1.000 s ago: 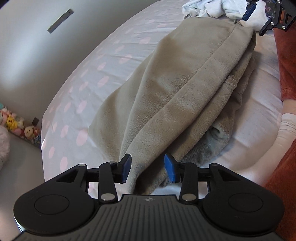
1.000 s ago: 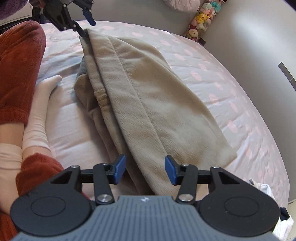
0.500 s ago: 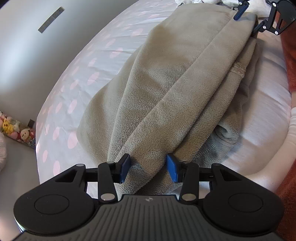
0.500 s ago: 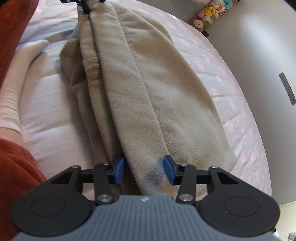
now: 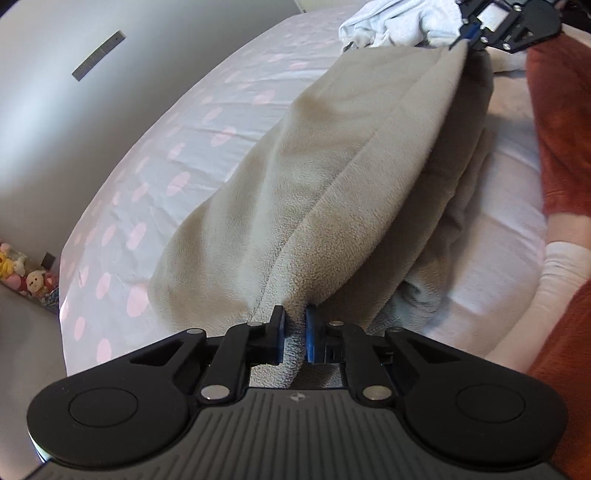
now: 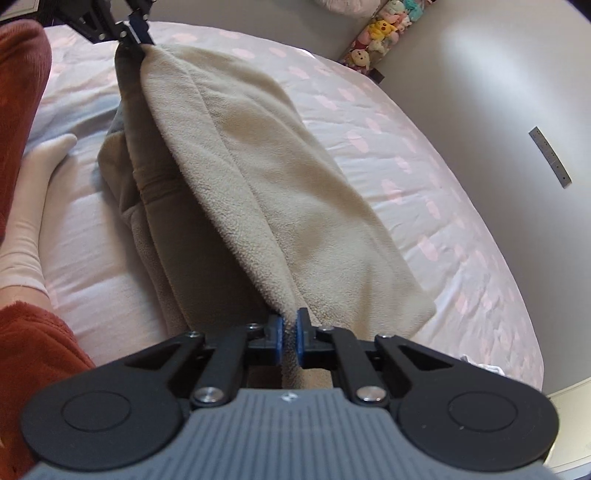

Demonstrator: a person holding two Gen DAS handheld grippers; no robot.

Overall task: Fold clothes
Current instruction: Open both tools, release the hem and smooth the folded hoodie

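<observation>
Across the dotted bedsheet [image 5: 192,147], each claw, left [image 5: 295,334] and right [image 6: 290,339], pinches one end of the fleece garment [image 5: 332,177].

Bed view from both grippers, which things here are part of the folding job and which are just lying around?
Part of the job: beige fleece garment; left gripper and right gripper, each clamped on an end of it.

Lying about: white clothes pile; plush toys; spotted bedsheet.

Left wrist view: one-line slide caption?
Left gripper closing on the beige fleece garment, right gripper pinching its far end.
</observation>
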